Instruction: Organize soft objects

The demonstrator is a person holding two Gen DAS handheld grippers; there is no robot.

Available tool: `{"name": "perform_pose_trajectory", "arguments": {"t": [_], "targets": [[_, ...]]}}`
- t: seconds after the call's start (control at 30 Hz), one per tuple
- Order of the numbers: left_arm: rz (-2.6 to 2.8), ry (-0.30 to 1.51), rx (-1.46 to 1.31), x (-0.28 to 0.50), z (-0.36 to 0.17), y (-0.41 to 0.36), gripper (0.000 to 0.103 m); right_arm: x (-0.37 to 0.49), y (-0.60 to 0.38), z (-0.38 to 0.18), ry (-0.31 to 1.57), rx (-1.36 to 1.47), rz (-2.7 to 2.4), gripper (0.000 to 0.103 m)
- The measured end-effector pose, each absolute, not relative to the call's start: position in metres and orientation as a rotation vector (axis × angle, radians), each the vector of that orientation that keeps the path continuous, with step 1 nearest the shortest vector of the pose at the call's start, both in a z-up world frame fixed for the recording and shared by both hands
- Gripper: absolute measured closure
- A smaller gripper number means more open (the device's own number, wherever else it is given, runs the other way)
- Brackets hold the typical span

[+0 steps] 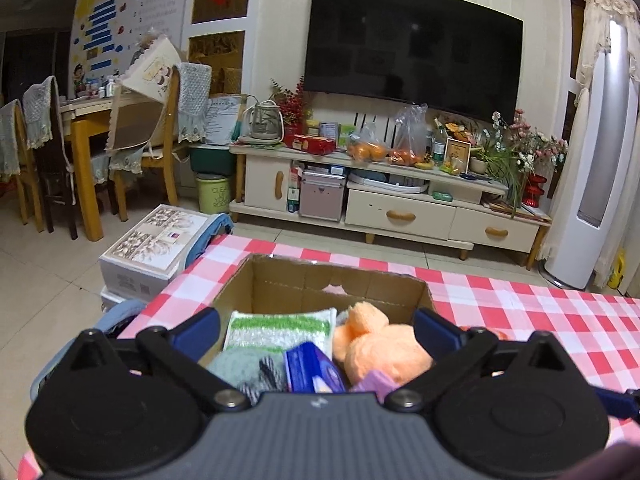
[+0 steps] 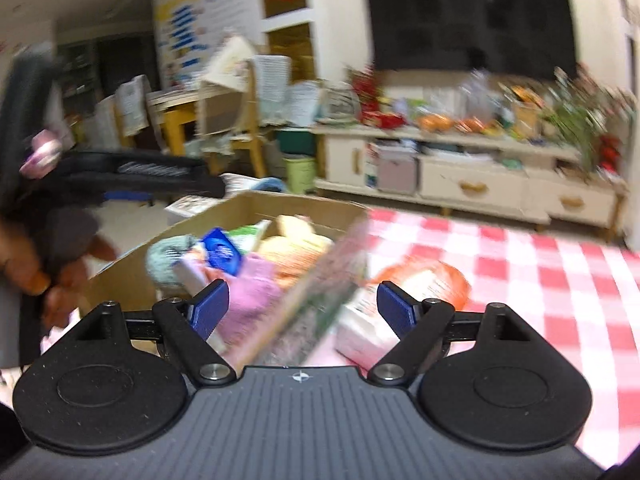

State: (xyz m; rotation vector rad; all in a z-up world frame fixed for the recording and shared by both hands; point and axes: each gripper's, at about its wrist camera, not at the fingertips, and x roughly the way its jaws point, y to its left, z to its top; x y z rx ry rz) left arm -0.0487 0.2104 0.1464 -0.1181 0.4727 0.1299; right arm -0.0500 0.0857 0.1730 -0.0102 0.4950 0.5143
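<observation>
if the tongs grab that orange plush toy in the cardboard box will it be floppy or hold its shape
The orange plush toy looks fuzzy and rounded, so it would probably squash between the pads and sag somewhat. It seems light for its size, being soft stuffing by the look of it. Lying wedged among other items in the cardboard box, it may drag neighbours when lifted.

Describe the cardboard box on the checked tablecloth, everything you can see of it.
The cardboard box is plain brown corrugated card, open at the top with a rough, torn-looking rim and a small notch in its far wall. It sits upright on the pink-and-white checked tablecloth, near the table's left edge. Inside lie a green-striped sponge, an orange plush toy, a blue packet, a grey knitted item and something pink. The left gripper hangs open over it.
</observation>
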Motion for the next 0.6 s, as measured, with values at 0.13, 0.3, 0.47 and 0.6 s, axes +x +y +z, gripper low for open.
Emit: {"name": "perform_pose_trajectory", "arguments": {"t": [0.13, 0.3, 0.47, 0.6], "targets": [[0.127, 0.486, -0.113, -0.066, 0.145, 0.199, 0.001, -0.060, 0.060, 0.183, 0.502, 0.059, 0.424, 0.002], [0.126, 0.494, -0.089, -0.095, 0.143, 0.184, 0.001, -0.081, 0.047, 0.191, 0.480, 0.061, 0.329, 0.000], [0.128, 0.506, -0.067, -0.123, 0.144, 0.174, 0.001, -0.098, 0.042, 0.197, 0.484, 0.057, 0.274, 0.000], [0.129, 0.493, -0.040, -0.142, 0.149, 0.171, 0.001, -0.109, 0.042, 0.202, 0.497, 0.071, 0.279, 0.000]]}}
